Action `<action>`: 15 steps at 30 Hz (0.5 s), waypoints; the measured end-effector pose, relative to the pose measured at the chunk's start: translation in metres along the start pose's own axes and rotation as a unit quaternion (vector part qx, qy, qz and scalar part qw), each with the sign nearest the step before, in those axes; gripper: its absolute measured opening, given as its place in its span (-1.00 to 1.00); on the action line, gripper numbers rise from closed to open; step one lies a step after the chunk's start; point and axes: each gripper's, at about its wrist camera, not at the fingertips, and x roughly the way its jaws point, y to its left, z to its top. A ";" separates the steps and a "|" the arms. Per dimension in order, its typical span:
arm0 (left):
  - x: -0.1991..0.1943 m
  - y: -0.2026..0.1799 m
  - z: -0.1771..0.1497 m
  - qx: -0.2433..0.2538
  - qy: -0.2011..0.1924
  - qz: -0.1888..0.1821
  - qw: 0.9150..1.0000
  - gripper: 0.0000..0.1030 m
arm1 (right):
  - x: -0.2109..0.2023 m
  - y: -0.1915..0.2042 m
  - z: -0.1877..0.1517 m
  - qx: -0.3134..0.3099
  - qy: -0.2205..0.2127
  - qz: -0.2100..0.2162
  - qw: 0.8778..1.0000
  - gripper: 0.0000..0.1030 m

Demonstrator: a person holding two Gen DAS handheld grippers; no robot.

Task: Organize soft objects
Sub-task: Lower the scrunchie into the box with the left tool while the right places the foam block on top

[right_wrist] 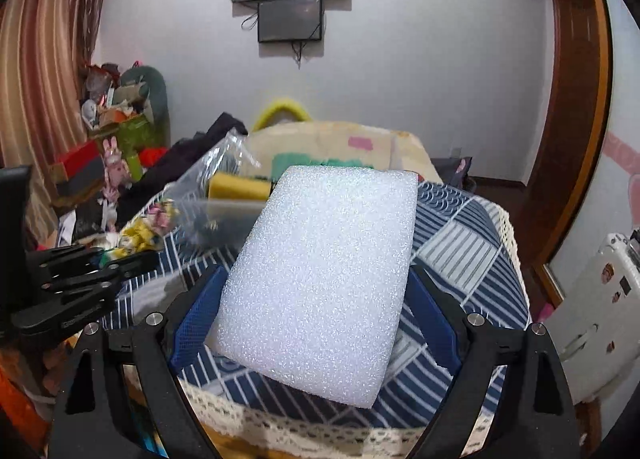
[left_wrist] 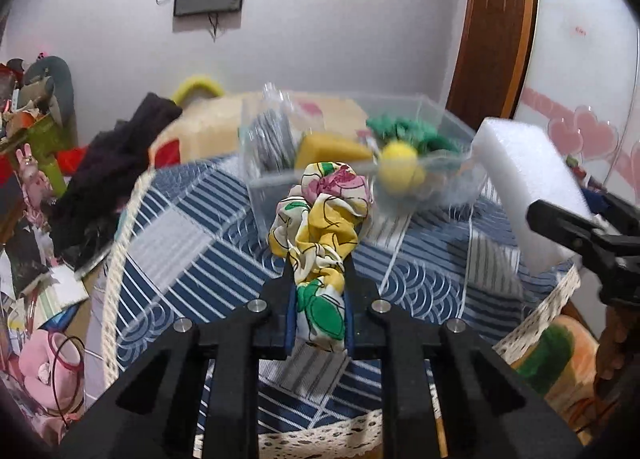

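Note:
My left gripper [left_wrist: 319, 279] is shut on a floral cloth scrunchie [left_wrist: 320, 227], yellow, pink and green, held above the blue patterned tablecloth in front of a clear plastic box [left_wrist: 452, 119]. The box holds a yellow sponge [left_wrist: 332, 151], a yellow ball [left_wrist: 400, 167], a green item [left_wrist: 412, 131] and a plastic bag [left_wrist: 272, 135]. My right gripper [right_wrist: 316, 283] is shut on a white foam block [right_wrist: 324, 275], held above the table near the box. The block also shows at the right of the left wrist view [left_wrist: 528, 183].
The table has a blue and white patterned cloth [left_wrist: 192, 243] with a lace edge. Clutter, toys and dark clothes [left_wrist: 116, 163] are piled at the left. A beige cushion [left_wrist: 216, 119] lies behind the box. A wooden door frame [right_wrist: 576, 139] stands at the right.

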 end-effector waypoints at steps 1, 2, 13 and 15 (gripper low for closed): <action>-0.002 -0.001 0.003 -0.002 -0.004 -0.001 1.000 -0.66 | 0.001 -0.001 0.003 0.002 -0.004 0.000 1.000 0.71; -0.004 0.000 0.009 -0.005 -0.011 -0.002 1.000 -0.66 | 0.001 -0.001 0.006 0.003 -0.008 -0.002 1.000 0.71; -0.004 0.008 0.060 -0.011 -0.055 0.008 0.998 -0.66 | 0.015 -0.004 0.046 0.011 -0.043 0.008 0.999 0.71; 0.003 0.012 0.069 -0.016 -0.056 0.005 0.998 -0.66 | 0.020 -0.002 0.050 0.006 -0.042 0.006 0.999 0.72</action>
